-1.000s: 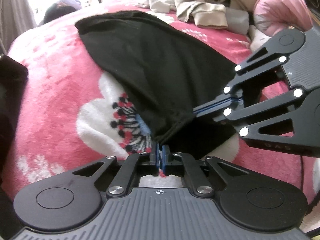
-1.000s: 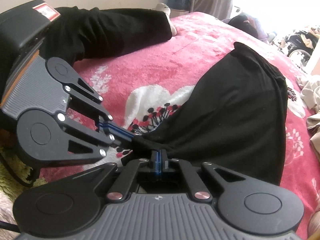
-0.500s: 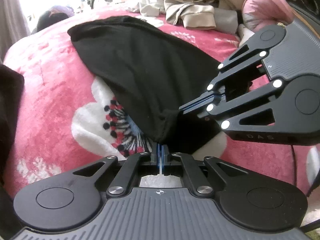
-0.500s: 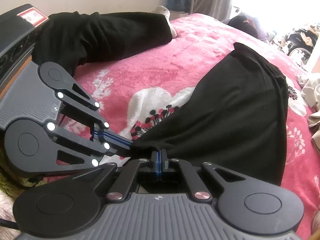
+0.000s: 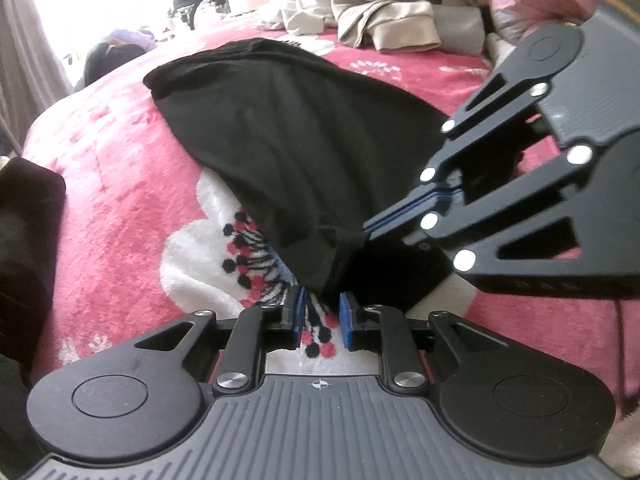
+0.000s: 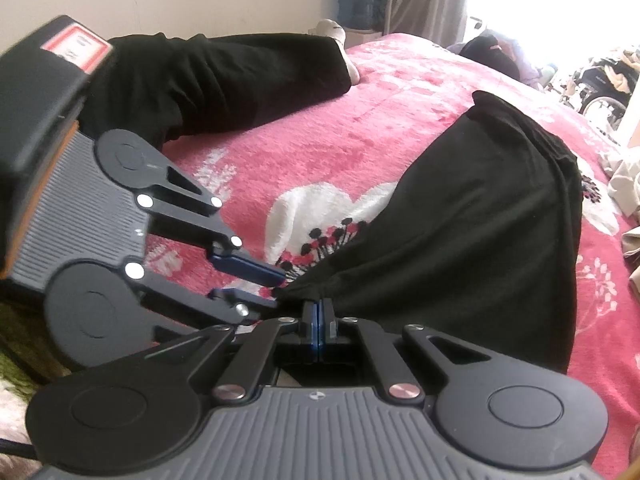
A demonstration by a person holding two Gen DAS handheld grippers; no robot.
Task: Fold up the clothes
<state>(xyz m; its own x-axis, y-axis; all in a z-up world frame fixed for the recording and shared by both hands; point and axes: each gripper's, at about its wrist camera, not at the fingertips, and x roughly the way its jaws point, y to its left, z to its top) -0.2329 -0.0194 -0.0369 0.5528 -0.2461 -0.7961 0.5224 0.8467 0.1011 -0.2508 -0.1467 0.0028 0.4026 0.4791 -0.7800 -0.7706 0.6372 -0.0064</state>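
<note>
my left gripper has its blue pads parted and its jaws are opening; the near corner of the black garment hangs just above the gap, and the pads are not pressing on it. through the gap i see the red-and-black flower print of the pink blanket.

my right gripper has its pads pressed flat together, pinching the bunched edge of the same black garment. in the left wrist view that gripper comes in from 3 o'clock, its closed tips meeting the cloth near the corner.

the garment lies on the blanket and runs from my grippers toward 11 o'clock in the left view, toward 1 o'clock in the right view, its near end drawn to a point at the two grippers, which sit close beside each other.

at 12 o'clock in the left view a heap of beige clothes sits at the far edge of the bed. at 11 o'clock in the right view a person's leg in black trousers rests on the blanket, with a white sock.
</note>
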